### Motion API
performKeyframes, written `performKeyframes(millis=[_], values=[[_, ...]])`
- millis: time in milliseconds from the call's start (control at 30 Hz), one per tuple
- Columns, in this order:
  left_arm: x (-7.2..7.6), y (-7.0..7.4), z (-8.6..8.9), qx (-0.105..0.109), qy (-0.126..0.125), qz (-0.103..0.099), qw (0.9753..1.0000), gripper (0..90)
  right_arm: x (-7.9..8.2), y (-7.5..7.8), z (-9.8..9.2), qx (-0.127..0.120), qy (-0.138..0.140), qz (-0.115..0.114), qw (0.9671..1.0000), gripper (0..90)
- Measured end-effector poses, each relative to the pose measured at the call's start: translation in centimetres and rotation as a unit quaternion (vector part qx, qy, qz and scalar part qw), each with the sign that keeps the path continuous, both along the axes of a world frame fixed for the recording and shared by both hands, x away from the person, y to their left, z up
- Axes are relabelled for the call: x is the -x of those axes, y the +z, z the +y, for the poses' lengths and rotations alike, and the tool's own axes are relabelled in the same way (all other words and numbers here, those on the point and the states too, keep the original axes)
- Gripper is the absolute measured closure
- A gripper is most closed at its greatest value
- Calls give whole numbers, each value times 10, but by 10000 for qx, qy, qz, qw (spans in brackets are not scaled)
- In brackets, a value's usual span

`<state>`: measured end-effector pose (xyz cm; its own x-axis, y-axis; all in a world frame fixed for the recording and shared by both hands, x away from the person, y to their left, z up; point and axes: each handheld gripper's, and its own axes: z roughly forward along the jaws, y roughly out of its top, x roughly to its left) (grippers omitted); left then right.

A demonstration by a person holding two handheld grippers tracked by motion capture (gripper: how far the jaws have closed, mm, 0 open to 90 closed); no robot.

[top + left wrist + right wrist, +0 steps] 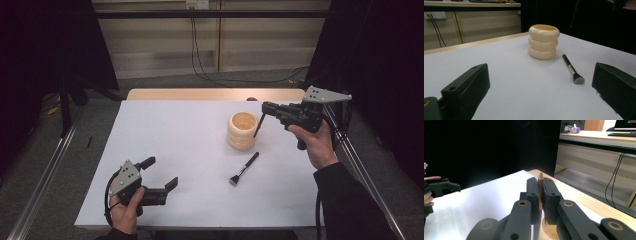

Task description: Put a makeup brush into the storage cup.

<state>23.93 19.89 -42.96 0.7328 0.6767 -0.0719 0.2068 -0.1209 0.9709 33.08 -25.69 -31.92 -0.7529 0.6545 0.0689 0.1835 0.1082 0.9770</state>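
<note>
Work in hand: the right gripper (pixel 266 107) holds a thin dark stick, likely a makeup brush or pencil (pixel 259 126), just right of the cream ribbed holder (pixel 242 131) at the far right of the table; judged, it is about to go into the holder.
Right gripper: jaws closed on the thin stick; in the right gripper view its brown pointed tip (pixel 540 178) stands up between the jaws.
Left gripper: the left gripper (pixel 161 174) rests at the near left of the white table (pixel 170 130), jaws wide apart with nothing between them.
Second brush: a flat-headed makeup brush (pixel 244 169) lies on the table near and just right of the holder, bristles toward the near edge, touching neither gripper.
Holder: upright, three stacked rings, open at the top; apart from the lying brush.
Risk, tipping: the stick hangs beside the holder's right wall; if it comes in low it could knock the rim and push or tip the light holder.
Risk, slipping: the grip is on a narrow round shaft, so it may twist or slide in the jaws when it is tilted.
Risk, missing: if it is let go before it is over the mouth, it would drop onto the table.
Hard to make out: what kind of head the held stick has; whether its lower end touches the holder or the table; whether anything is in the holder.
</note>
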Motion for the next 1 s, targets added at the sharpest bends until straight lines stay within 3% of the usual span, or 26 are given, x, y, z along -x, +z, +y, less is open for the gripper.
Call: performKeyframes(millis=[467, 1000], values=[[-2, -1, 2, 28, -11, 36, 10000, 14, -32, 9, 5, 250, -251, 54, 9994, 846], [-2, -1, 2, -75, 15, -10, 10000, 15, -58, -6, 18, 442, -359, 286, 9980, 846]])
